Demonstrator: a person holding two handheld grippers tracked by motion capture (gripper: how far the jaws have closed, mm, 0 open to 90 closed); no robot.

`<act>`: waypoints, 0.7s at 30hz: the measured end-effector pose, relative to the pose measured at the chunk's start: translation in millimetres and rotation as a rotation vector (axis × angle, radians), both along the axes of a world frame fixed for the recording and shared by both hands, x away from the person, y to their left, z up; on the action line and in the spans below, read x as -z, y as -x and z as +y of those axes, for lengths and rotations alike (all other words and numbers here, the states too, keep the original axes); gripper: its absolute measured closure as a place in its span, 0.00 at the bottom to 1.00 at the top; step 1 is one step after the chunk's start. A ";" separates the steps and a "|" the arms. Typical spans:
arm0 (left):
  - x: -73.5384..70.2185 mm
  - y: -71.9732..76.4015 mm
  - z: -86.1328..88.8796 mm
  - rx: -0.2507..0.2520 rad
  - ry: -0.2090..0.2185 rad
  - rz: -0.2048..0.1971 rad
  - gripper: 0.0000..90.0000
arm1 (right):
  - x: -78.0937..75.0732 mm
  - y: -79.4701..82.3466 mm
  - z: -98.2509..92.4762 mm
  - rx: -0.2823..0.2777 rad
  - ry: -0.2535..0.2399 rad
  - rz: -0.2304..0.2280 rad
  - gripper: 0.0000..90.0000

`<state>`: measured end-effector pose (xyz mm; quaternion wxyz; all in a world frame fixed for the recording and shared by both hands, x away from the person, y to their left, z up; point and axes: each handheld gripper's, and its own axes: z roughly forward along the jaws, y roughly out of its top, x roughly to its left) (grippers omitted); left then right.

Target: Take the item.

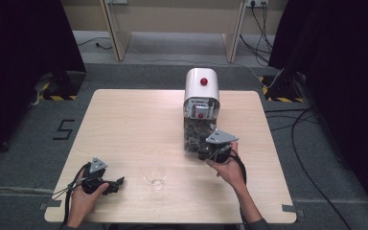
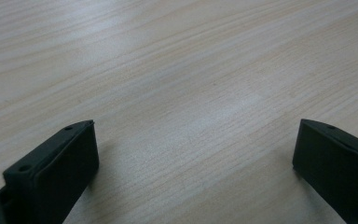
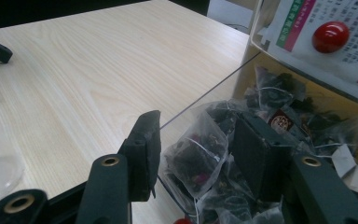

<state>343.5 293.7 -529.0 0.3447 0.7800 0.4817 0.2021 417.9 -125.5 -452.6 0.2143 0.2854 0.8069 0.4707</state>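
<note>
Your right claw [image 3: 200,154] reaches into the clear dispenser [image 1: 200,132] with its jaws half open around a tea bag [image 3: 198,151], not visibly pressing it. Your left claw [image 2: 193,154] hovers wide open over the bare surface [image 1: 124,129], near the plastic cup [image 1: 154,175].

I see a pale wood-grain table [image 1: 139,124] w/ fine streaks. Far right: white dispenser [image 1: 201,91] w/ red knob [image 1: 203,81], clear lower bin holding dark tea bags [image 3: 200,154] in see-thru mesh. Label [image 3: 326,32] is white w/ green & pink stripes, grey print. Near centre: clear cup [image 1: 154,175]. Both grippers black, w/ grey top plates.
</note>
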 end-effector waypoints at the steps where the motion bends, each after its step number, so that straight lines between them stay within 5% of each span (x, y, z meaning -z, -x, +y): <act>1: 0.0 0.0 0.0 0.000 0.000 0.000 0.00 | 0.9 -1.5 1.1 -0.002 0.002 0.002 0.58; 21: 0.0 0.0 0.0 0.000 0.000 0.000 0.00 | 22.1 -21.6 21.1 0.024 0.073 0.036 0.63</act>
